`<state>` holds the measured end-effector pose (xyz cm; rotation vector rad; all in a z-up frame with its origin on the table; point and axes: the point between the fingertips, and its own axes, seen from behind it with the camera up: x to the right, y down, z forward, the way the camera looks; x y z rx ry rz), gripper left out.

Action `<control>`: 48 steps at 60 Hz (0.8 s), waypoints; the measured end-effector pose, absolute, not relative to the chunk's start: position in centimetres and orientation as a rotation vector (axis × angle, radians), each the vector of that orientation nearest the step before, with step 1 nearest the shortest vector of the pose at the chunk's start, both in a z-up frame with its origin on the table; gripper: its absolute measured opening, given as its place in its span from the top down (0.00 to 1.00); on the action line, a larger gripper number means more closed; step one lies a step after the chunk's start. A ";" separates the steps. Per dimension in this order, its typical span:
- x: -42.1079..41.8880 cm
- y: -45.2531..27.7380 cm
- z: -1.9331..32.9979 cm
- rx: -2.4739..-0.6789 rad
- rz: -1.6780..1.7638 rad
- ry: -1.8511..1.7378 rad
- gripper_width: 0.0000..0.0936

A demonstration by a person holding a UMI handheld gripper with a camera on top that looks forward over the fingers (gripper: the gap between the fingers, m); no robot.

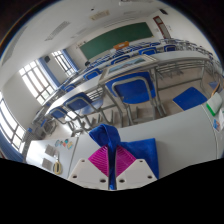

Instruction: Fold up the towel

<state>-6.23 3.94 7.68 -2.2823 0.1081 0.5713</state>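
Jaws closed, pink pads [103,160] together, clamping blue towel [122,147]; cloth bunched, long axis indistinct, above white tabletop [175,125].

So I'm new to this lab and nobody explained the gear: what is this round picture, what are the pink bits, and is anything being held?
It is a single view from a wide-angle camera riding on a hand-held gripper that a person carries; there is no robot arm. The lens bends the room into a ball shape. The pink bits are pads on the inner faces of the two fingers. The jaws look closed, with a blue towel pinched between them and lifted above a pale table. Beyond are blue chairs, a green chalkboard and windows: a classroom.
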 end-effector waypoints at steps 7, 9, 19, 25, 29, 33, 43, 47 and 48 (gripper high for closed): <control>0.1 3.5 5.1 -2.325 0.376 0.162 0.63; 2.5 3.3 4.0 -2.334 0.309 0.165 0.41; 7.3 0.7 6.5 -2.294 0.057 0.104 0.10; 6.7 -1.6 9.7 -2.255 0.010 0.057 0.10; 5.2 -3.9 12.0 -2.233 -0.015 0.028 0.09; 3.6 -6.6 14.2 -2.217 -0.052 -0.003 0.10; -1.2 -14.5 19.1 -2.179 -0.114 -0.050 0.10; -3.1 -17.8 20.6 -2.166 -0.118 -0.051 0.10; -3.5 -18.6 21.0 -2.160 -0.118 -0.050 0.10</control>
